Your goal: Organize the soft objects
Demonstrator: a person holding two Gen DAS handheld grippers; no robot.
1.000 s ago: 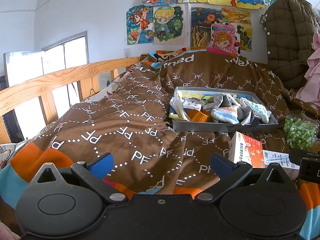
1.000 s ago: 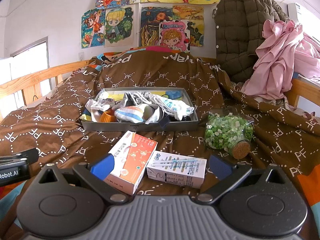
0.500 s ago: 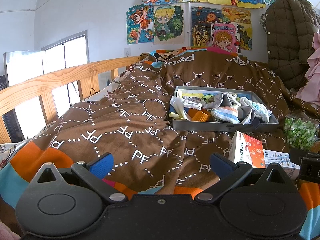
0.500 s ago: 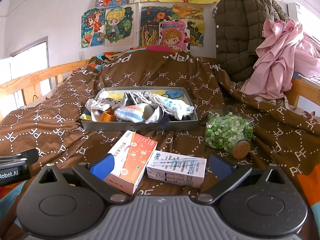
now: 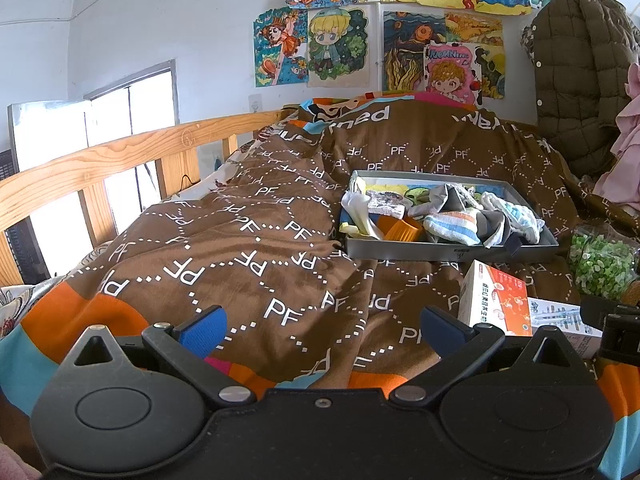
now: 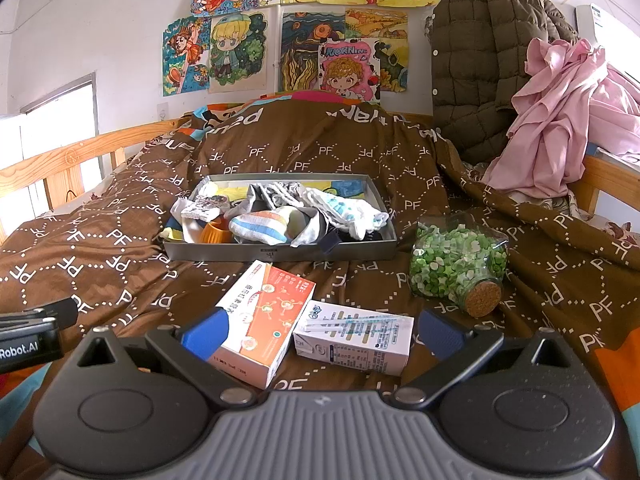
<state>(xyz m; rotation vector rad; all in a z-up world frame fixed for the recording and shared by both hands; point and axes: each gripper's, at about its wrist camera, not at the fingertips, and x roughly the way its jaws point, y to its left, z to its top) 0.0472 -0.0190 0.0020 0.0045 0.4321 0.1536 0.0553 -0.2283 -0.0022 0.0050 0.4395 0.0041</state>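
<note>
Brown blanket (image 6: 120,236) printed "PF" holds a grey tray (image 6: 280,251) of socks; both the left gripper (image 5: 322,326) and right gripper (image 6: 320,330) gape, empty.

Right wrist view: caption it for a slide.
Open right gripper over two boxes on a brown blanket, facing a grey tray of socks.
</note>
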